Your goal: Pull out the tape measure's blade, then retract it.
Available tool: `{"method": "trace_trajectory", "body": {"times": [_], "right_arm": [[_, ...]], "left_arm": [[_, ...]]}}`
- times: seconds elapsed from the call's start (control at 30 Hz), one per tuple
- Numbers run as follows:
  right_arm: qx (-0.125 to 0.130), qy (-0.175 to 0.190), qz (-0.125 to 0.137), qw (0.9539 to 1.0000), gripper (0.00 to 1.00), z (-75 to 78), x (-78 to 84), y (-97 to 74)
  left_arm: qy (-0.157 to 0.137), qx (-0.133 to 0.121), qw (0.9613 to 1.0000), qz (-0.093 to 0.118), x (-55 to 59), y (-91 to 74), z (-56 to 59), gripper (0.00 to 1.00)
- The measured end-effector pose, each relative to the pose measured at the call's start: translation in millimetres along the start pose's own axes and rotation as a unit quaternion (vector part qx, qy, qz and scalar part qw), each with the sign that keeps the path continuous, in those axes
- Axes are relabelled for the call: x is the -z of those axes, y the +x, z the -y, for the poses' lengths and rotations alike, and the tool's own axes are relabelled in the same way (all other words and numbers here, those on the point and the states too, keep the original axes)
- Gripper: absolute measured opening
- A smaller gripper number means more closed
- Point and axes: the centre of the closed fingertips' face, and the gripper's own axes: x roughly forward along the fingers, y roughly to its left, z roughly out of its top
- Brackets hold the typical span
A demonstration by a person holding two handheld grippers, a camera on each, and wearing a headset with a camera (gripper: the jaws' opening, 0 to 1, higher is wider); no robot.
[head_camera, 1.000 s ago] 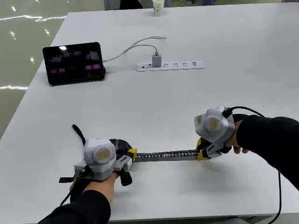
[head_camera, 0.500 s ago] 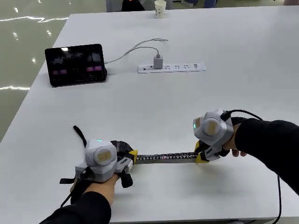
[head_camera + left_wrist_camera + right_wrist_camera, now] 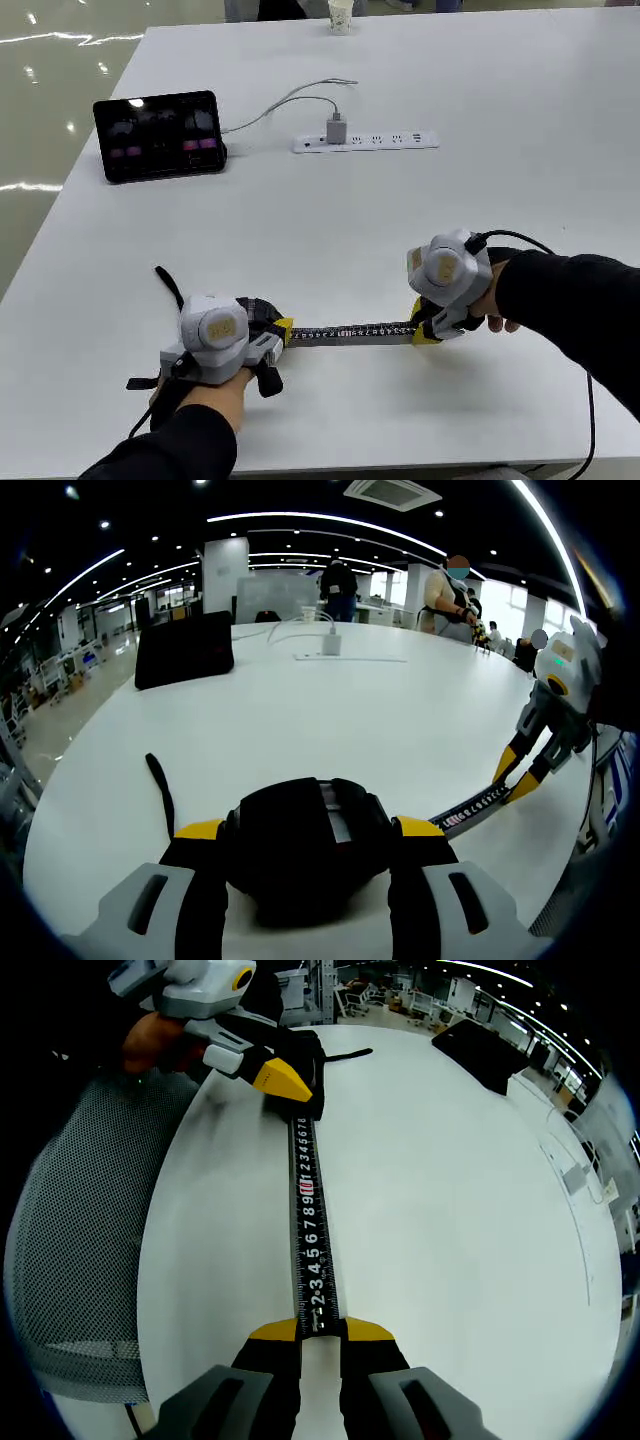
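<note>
The black tape measure case [image 3: 305, 842] sits on the white table [image 3: 400, 230] between the jaws of my left gripper [image 3: 308, 830], which is shut on it. Its black wrist strap [image 3: 158, 790] trails off to the left. From the case [image 3: 258, 312] the blade [image 3: 350, 331] runs flat along the table to my right gripper [image 3: 425, 332]. In the right gripper view the numbered blade [image 3: 308, 1220] leads from the case [image 3: 300, 1065] down to my right gripper [image 3: 320, 1332], shut on the blade's tip.
A dark tablet [image 3: 157, 134] stands at the back left. A white power strip [image 3: 365, 141] with a plugged charger [image 3: 335, 129] and cable lies mid-table. A paper cup [image 3: 341, 14] is at the far edge. People stand beyond the table [image 3: 448, 585].
My right gripper has moved a little left toward the case, and the exposed blade is slightly shorter. The left gripper and case stay put.
</note>
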Motion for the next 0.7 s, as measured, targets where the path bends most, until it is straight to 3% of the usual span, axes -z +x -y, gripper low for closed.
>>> {"method": "trace_trajectory", "body": {"times": [0.7], "right_arm": [[0.004, 0.0, -0.008, 1.0, 0.1, -0.8, -5.8, 3.5]], "left_arm": [[-0.002, 0.003, 1.0, -0.004, 0.3, 0.5, 0.5, 0.6]]}}
